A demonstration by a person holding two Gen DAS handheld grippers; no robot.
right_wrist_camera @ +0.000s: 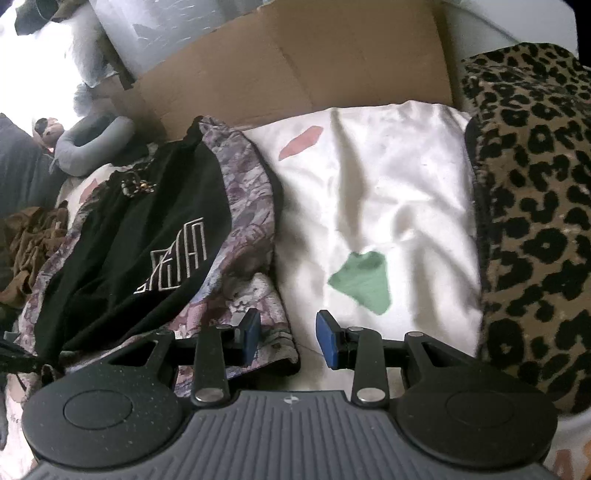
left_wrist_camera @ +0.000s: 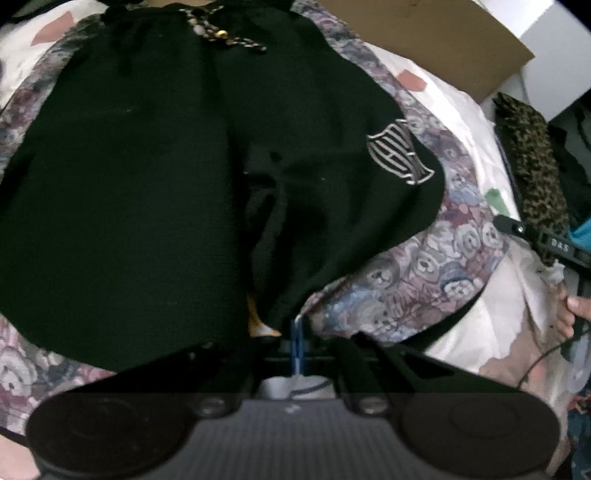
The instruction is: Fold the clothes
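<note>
Left tool point(left_wrist_camera: 298, 334): clenched, its 2 blue pads pressed flat together at the lower hem of the black shorts; whether any cloth was caught between them could not be told.
Black shorts point(left_wrist_camera: 155, 177): lay spread flat ahead of the left tool, waistband and braided drawstring point(left_wrist_camera: 225, 33) at the far end, a white embroidered crest point(left_wrist_camera: 399, 151) on the leg to the tool's right.
Bear-print garment point(left_wrist_camera: 417, 273): lay under the black shorts, showing on both sides of them and just right of the left tool's tips.
Right tool point(right_wrist_camera: 286, 338): released, jaws partly apart with nothing between them; its left pad stood over the near corner of the bear-print garment, its right pad over bare sheet.
White sheet point(right_wrist_camera: 388, 206): covered the bed ahead of the right tool, with a green patch point(right_wrist_camera: 364, 282) just beyond the tips and a pink one farther off.
Leopard-print blanket point(right_wrist_camera: 535, 221): lay to the right of the right tool, against the sheet's edge.
Cardboard box point(right_wrist_camera: 295, 55): stood well beyond the sheet.
Brown cloth point(right_wrist_camera: 33, 243): crumpled far left of the right tool.
</note>
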